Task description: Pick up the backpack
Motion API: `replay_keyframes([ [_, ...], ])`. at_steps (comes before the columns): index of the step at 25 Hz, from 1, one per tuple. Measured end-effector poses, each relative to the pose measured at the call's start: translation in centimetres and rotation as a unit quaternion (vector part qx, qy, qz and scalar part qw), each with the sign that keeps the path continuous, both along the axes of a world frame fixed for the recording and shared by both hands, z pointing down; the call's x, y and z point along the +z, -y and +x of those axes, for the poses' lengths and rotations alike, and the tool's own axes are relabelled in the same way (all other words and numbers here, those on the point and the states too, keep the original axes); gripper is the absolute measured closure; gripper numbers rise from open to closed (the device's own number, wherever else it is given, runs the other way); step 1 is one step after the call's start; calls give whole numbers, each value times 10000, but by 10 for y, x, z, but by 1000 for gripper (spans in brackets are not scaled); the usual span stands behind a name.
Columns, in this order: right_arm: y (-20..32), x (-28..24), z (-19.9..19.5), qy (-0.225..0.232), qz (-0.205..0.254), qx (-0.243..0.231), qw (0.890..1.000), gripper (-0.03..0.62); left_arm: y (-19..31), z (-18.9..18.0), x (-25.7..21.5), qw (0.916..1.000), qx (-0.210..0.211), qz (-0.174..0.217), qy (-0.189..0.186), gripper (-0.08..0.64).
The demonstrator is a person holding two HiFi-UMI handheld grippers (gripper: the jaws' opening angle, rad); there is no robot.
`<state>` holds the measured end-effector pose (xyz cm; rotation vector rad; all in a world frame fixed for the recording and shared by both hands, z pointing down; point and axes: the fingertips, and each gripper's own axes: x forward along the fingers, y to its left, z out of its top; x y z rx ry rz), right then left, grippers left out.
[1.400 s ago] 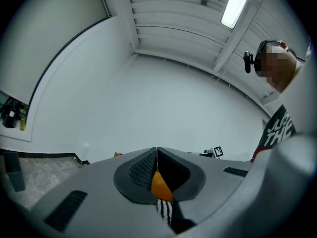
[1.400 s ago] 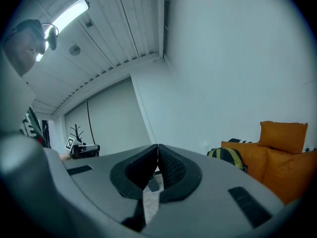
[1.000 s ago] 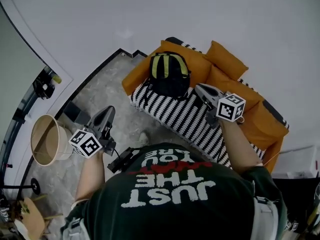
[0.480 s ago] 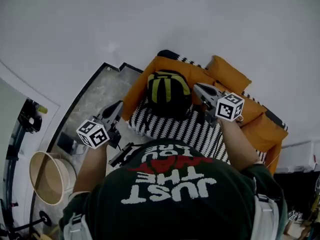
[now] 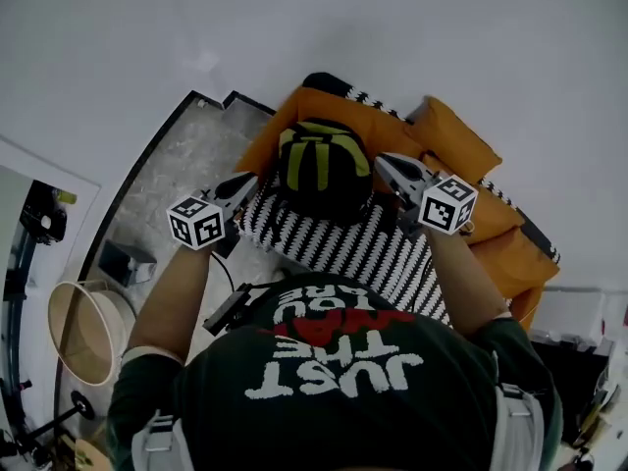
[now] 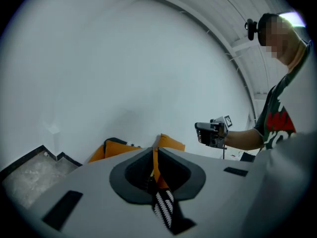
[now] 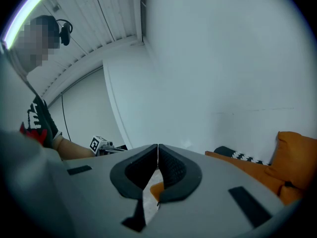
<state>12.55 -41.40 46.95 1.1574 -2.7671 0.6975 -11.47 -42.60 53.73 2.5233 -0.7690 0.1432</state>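
Left claw point(image 5: 247, 183): jaws pressed together, nothing between them; poised just off the lower left side of the backpack point(image 5: 324, 165), contact impossible to tell. Right claw point(image 5: 381, 161): jaws likewise closed tip to tip, empty; set close beside the backpack's right side. Backpack: black with yellow-green stripes, standing on a sofa point(image 5: 339, 106), seated on the black-and-white striped cover point(image 5: 343, 243) against the orange backrest, between the two claws. Orange cushion point(image 5: 456, 140): towards the sofa's right end, beyond the right claw. Round tan basket point(image 5: 88, 327): on the speckled grey floor point(image 5: 162, 194), well apart from the sofa, to its left. White wall point(image 5: 343, 27): behind the sofa. From each claw's own camera: the opposite claw held out on a bare forearm, at about the same height.
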Motion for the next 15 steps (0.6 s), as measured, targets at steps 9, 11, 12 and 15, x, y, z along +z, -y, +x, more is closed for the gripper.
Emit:
replay_keyframes([
  [9,35,42,19,63,-138,-340,9993,561,58,38,104,9945,308,-547,836,371],
  [11,41,56,19,59,-154,-379,9991,561,71,43,136,9910,454,-698,1046,326],
  [12,44,64,19,55,-167,-387,9991,561,77,46,152,9890,537,-779,1139,304],
  [15,47,89,19,19,-218,-400,9990,561,88,49,198,9829,697,-1075,1320,256],
])
